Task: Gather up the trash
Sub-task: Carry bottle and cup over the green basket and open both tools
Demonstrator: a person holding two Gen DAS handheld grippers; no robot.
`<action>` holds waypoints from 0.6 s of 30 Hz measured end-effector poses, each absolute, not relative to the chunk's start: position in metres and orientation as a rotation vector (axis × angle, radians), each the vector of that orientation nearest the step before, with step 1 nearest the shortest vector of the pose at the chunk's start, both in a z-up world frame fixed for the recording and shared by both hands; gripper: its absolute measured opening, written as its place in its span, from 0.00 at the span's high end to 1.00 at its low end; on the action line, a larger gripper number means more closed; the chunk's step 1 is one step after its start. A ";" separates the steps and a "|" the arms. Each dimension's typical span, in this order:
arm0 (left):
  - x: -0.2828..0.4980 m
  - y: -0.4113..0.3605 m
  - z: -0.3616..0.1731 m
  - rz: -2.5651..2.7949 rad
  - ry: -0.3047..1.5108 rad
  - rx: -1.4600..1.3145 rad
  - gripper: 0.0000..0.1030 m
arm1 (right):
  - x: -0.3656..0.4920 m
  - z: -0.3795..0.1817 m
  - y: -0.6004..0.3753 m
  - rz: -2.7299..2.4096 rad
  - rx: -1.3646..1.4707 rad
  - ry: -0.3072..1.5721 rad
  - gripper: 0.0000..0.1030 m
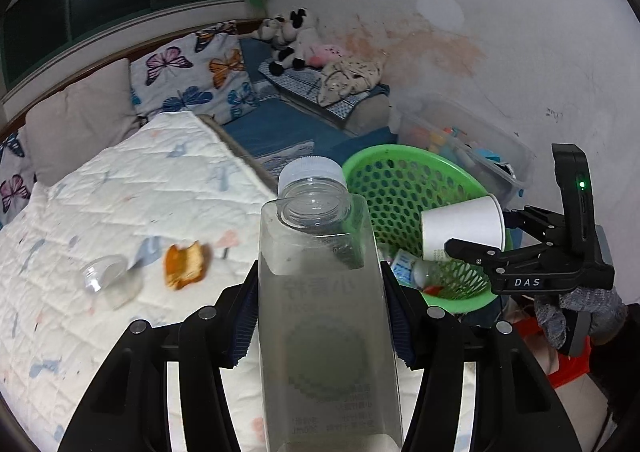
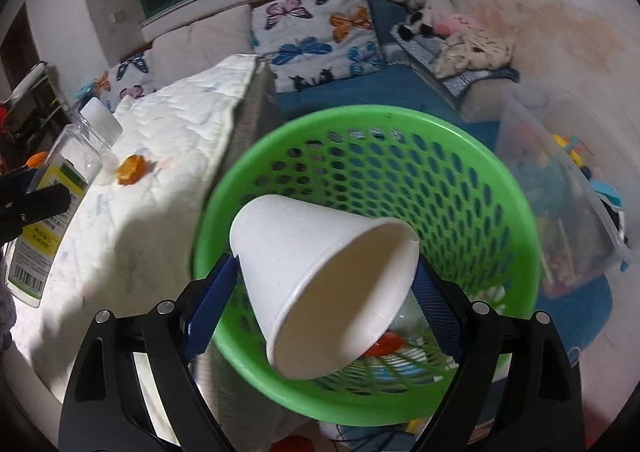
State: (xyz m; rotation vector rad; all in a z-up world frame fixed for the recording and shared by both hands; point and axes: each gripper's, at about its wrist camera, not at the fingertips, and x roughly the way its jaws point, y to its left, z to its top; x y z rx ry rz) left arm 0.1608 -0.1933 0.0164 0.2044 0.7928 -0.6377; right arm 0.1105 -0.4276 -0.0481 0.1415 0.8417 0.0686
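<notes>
My left gripper (image 1: 320,284) is shut on a clear square plastic bottle (image 1: 324,312) with a white cap, held over the quilted bed. The bottle also shows in the right wrist view (image 2: 60,187). My right gripper (image 2: 324,276) is shut on a white paper cup (image 2: 324,284), tilted on its side above the green mesh basket (image 2: 500,187). The cup (image 1: 464,228) and basket (image 1: 384,167) also show in the left wrist view, to the right of the bottle. A piece of bread (image 1: 186,266) and a clear plastic lid (image 1: 106,278) lie on the quilt.
The basket holds a small bottle (image 1: 416,272) and other scraps. A clear storage bin (image 1: 472,139) of toys stands behind it by the wall. Butterfly pillows (image 1: 192,75) and plush toys (image 1: 292,39) lie at the back. A red stool (image 1: 560,356) is under the right hand.
</notes>
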 end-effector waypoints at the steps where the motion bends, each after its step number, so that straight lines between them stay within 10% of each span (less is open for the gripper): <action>1: 0.162 -0.199 0.016 -0.643 0.796 0.209 0.48 | 0.110 -0.049 -0.432 0.063 0.151 0.842 0.15; 18: 0.180 -0.279 -0.007 -0.709 0.862 0.249 0.48 | 0.077 -0.043 -0.454 -0.032 0.070 0.796 0.04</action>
